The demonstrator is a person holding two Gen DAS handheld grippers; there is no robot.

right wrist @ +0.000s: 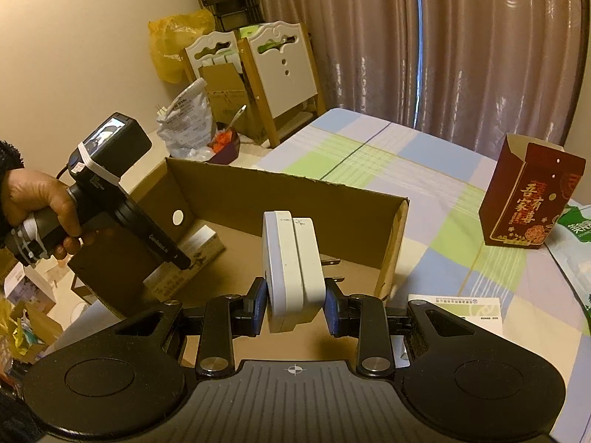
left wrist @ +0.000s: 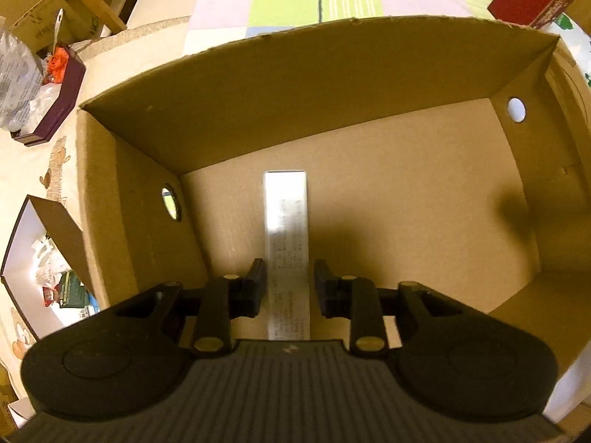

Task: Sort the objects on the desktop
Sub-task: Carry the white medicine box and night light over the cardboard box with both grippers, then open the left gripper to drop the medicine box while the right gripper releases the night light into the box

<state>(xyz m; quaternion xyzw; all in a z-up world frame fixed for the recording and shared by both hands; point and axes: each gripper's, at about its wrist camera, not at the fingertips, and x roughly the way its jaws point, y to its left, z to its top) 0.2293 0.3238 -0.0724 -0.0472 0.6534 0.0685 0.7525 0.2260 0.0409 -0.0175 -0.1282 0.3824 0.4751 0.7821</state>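
- Left gripper (left wrist: 290, 288) pointed straight down into the cardboard box (left wrist: 314, 74), jaws standing slightly apart on either side of a long white carton (left wrist: 286, 221) lying flat on the box floor; a sliver of gap showed at each pad, so nothing looked pinched.
- Risk there, as I judged it: pull out crooked and a finger (left wrist: 256, 288) catches the carton's edge and drags it across the floor or tips it up on its side.
- Left box wall sat near the left finger; a sideways exit could bump it and shove the whole box along the cloth.
- Right gripper (right wrist: 293, 304) was clamped on a white plug adapter (right wrist: 290, 269), held upright, prongs pointing toward the box's right wall.
- Risk: grip was low on a tall smooth body, so it could pivot or slip out before reaching the floor.
- Risk: near corner of the right wall (right wrist: 395, 243) stood close beside the prongs; a low approach could snag them on the rim.
- Left tool and the person's hand (right wrist: 40, 203) occupied the left half of the box, so a drop there meant a collision.
- Off to the right, clear of the path: a printed card (right wrist: 461, 308) just beside the gripper, and a red gift box (right wrist: 528, 199) on the checked tablecloth (right wrist: 424, 170).
- Clutter and bags at far left stayed outside the box.
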